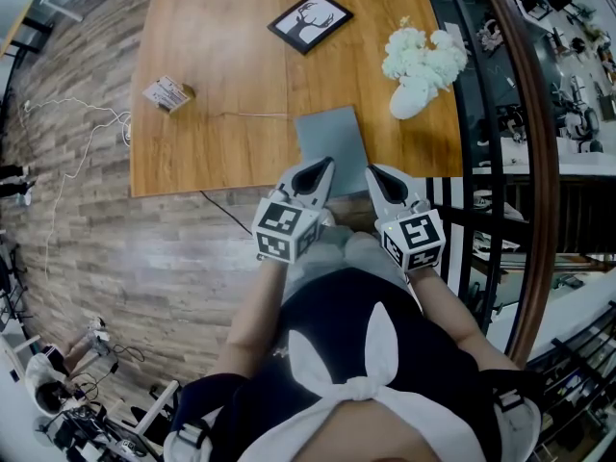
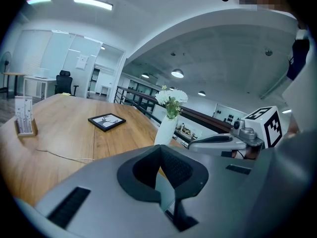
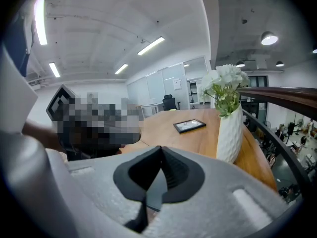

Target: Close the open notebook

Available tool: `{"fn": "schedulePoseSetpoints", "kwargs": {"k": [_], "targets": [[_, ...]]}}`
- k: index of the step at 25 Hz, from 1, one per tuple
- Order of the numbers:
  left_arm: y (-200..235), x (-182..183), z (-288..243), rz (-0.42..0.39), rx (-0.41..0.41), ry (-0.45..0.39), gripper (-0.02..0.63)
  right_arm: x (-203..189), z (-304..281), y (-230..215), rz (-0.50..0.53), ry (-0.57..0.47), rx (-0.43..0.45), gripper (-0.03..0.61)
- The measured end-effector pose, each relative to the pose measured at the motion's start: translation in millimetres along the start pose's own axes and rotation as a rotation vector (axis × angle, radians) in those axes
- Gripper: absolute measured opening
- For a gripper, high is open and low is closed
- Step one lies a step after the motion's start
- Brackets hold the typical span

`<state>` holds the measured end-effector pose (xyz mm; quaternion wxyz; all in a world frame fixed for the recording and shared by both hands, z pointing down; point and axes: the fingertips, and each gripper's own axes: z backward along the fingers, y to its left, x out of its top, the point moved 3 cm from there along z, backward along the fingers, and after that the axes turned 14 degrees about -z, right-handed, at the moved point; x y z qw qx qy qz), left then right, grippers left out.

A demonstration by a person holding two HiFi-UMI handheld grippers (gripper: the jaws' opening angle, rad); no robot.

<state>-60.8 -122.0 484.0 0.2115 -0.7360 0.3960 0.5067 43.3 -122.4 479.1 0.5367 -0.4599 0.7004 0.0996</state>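
Note:
The notebook is a flat grey rectangle lying at the near edge of the wooden table, with only its plain cover showing. My left gripper hovers over its near left part, and my right gripper is at its near right edge. In the left gripper view the left gripper has its dark pads meeting at the tip, with a strip of the grey notebook showing below them. The right gripper likewise has its tips together and nothing between them.
A black picture frame lies at the far side of the table. A white vase of flowers stands at the right, near the curved railing. A small card holder and a thin cable lie at the left.

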Motion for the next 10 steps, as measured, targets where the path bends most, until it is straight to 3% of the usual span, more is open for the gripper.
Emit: {"fn": "schedulePoseSetpoints", "kwargs": {"k": [10], "targets": [[6.4,-6.5,1.7,0.016,-0.006,0.004,0.017,-0.2,-8.0,2.3,0.005,0.011,-0.005,-0.003]]}}
